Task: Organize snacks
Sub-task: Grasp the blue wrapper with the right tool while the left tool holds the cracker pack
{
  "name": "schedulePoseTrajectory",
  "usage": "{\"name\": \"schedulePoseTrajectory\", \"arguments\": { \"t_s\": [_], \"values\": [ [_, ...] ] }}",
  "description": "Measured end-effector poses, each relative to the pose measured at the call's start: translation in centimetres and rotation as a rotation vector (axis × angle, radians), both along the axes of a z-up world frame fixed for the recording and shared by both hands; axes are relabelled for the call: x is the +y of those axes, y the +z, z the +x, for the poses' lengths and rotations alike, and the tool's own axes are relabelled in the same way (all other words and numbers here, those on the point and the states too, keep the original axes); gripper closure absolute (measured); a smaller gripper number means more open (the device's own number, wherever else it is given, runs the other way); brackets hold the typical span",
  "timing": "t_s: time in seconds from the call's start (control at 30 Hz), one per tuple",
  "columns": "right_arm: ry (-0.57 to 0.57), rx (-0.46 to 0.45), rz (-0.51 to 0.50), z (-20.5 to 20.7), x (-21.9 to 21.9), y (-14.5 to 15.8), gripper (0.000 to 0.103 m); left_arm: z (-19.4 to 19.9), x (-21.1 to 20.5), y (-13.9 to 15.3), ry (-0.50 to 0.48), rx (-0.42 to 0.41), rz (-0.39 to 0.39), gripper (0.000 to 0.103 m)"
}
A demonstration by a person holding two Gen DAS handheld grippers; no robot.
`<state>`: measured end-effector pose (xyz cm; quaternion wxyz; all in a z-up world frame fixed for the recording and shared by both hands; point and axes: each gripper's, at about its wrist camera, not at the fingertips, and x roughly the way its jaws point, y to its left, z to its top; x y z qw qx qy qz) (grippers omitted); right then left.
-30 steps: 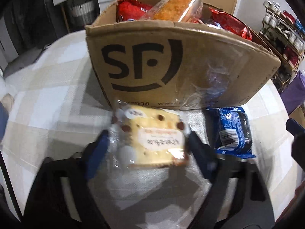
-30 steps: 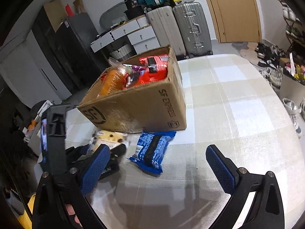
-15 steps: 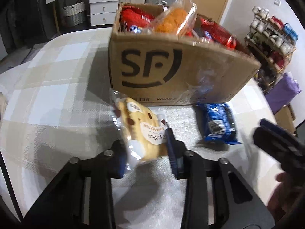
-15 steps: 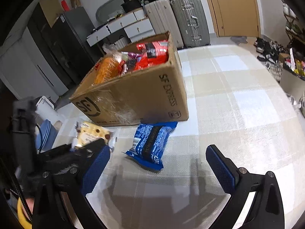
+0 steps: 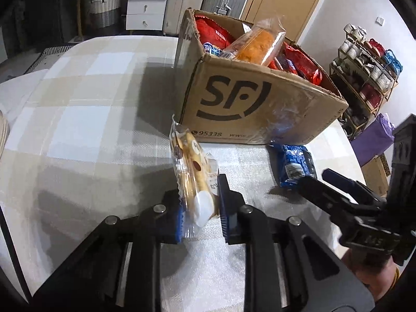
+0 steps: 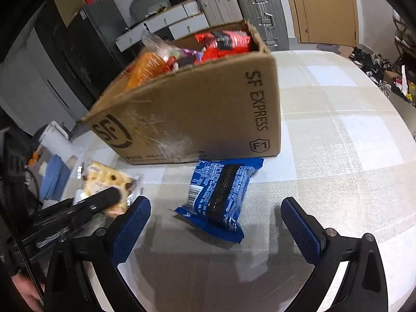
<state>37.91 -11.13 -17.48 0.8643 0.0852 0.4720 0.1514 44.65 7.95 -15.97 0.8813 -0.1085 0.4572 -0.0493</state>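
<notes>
My left gripper [image 5: 200,208] pinches a clear packet with a yellow cake [image 5: 191,171], held on edge a little above the table. Its jaws are still closing on the packet. In the right wrist view the same cake packet [image 6: 104,179] sits at the lower left, gripped by a black finger [image 6: 104,199]. A blue biscuit packet [image 6: 221,195] lies flat in front of the SF cardboard box [image 6: 195,119], which is full of snacks. My right gripper [image 6: 214,215] stands wide open just short of the blue packet [image 5: 293,166], with one fingertip on either side and neither touching it.
The box [image 5: 254,104] stands on a checked tablecloth [image 6: 338,135]. A shoe rack [image 5: 364,78] and a purple bag [image 5: 377,140] stand past the table's right edge. Suitcases [image 6: 260,7] and white drawers [image 5: 145,2] line the far wall. A blue lid [image 6: 54,179] lies off the left edge.
The left gripper has closed on the cake packet, lifted it and turned it on edge. The right gripper has come lower and closer to the blue packet, still open.
</notes>
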Motion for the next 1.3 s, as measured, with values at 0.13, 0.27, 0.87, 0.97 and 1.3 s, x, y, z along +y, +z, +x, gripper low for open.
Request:
{"name": "schedulePoseTrajectory", "arguments": {
  "t_s": [0.13, 0.27, 0.87, 0.97, 1.3],
  "values": [
    [-0.016, -0.019, -0.072, 0.5, 1.3, -0.1, 0.008, -1.8, -0.1, -1.3, 0.004, 0.006, -0.038, 0.086],
    [0.021, -0.055, -0.134, 0.2, 2.7, 0.0, 0.036, -2.1, 1.0, -2.3, -0.007, 0.003, -0.132, 0.089],
    [0.059, -0.099, 0.081, -3.7, 0.3, 1.6, 0.059, -4.9, 2.7, -1.7, 0.028, -0.013, -0.182, 0.092],
    [0.060, -0.122, 0.138, -5.4, -0.7, 3.3, 0.059, -6.0, 2.8, -0.9, 0.030, -0.030, -0.182, 0.092],
    [0.120, -0.248, 0.232, -13.5, -2.5, 8.9, 0.059, -11.8, 1.6, 2.5, 0.004, -0.083, -0.187, 0.092]
  ]
}}
